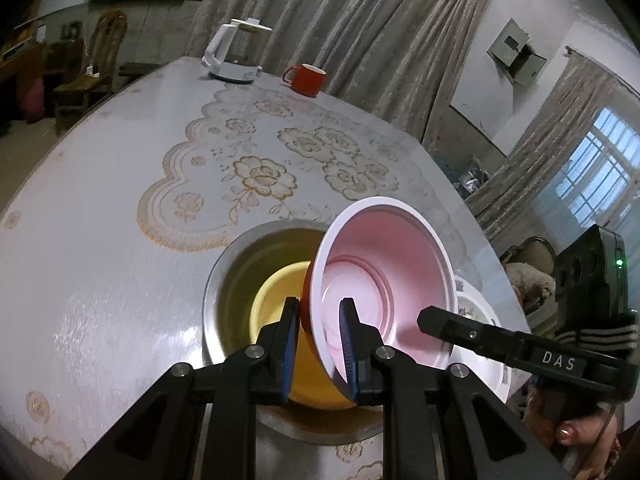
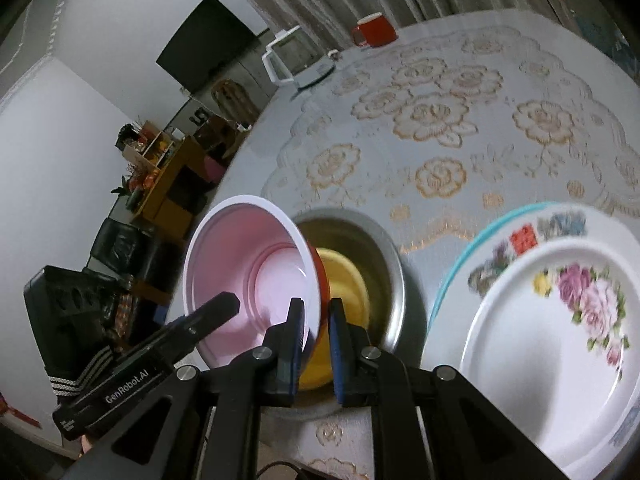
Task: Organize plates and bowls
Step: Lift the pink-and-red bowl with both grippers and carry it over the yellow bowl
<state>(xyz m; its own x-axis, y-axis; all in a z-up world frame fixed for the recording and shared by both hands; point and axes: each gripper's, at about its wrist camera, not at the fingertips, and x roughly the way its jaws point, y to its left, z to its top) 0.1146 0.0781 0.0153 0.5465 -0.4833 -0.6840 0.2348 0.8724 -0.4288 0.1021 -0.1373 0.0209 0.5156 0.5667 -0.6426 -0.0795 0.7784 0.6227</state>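
- Risk, as a judgement: the red plastic bowl with a white rim and pale pink inside [image 1: 384,280] is held tilted, almost on its side, above the nested bowls. Held only by thin rim grips on opposite sides, it could twist or slip and knock the stack.
- Below it, a yellow bowl [image 1: 276,292] sits inside a round steel bowl [image 1: 224,264] near the table's near edge; the table [image 1: 100,240] wears a white cloth with gold roses.
- Left gripper [image 1: 319,312]: jaws nearly together, pinching the red bowl's rim.
- Right gripper [image 2: 316,312]: jaws nearly together, pinching the opposite rim.
- Stacked floral plates [image 2: 560,320] lie just beside the steel bowl, towards the table's right edge.
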